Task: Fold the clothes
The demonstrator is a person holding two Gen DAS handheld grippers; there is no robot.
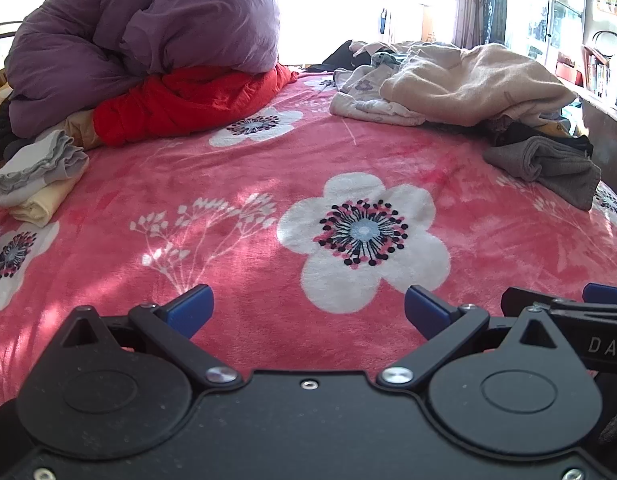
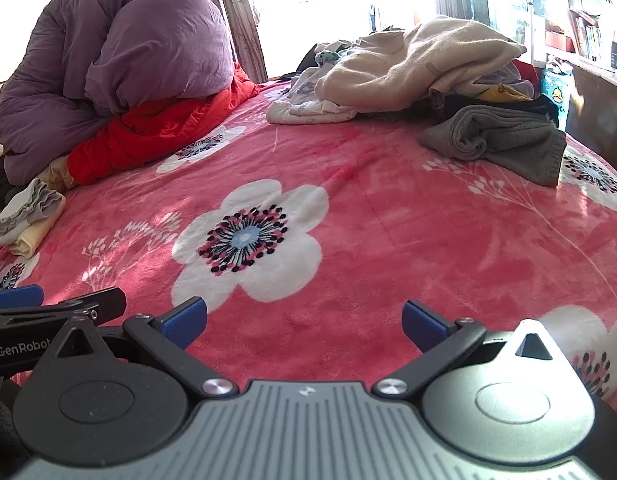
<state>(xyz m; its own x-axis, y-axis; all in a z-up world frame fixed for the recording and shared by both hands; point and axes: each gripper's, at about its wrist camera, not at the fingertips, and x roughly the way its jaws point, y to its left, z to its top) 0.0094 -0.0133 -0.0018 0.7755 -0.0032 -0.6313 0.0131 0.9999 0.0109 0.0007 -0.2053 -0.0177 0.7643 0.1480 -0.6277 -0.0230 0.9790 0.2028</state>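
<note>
Entry, as I read it from my two wrist views.

1. Left gripper [image 1: 308,312], black body with blue finger pads: jaws spread wide, nothing between them, hovering over the bed. Its blue tip also shows at the left edge of the right view.
2. Right gripper [image 2: 304,320], grey ribbed body, blue pads: jaws likewise spread, holding nothing.
3. Pink fleece blanket with white flowers [image 1: 268,168]: the working surface; the stretch in front of both grippers carries no garment.
4. Loose heap at the far right: a cream fuzzy knit garment [image 1: 468,76] draped on top, a pale printed cotton piece [image 1: 364,100] under it, and a crumpled grey ribbed knit [image 2: 496,136] nearest me. Dark items lie beneath; I cannot make them out well.
5. Small folded stack at the far left: a grey ruffled piece on a pale yellow piece [image 1: 36,176], squared up neatly.
6. Purple padded quilt [image 1: 148,28] bundled over a red padded quilt [image 1: 180,104], far left.

Judgement: I am between garments. Some pieces lie folded, more lie unfolded. The next move likely calls for reaching right, pinching the grey ribbed knit by an edge, and spreading it flat on the bare centre.
</note>
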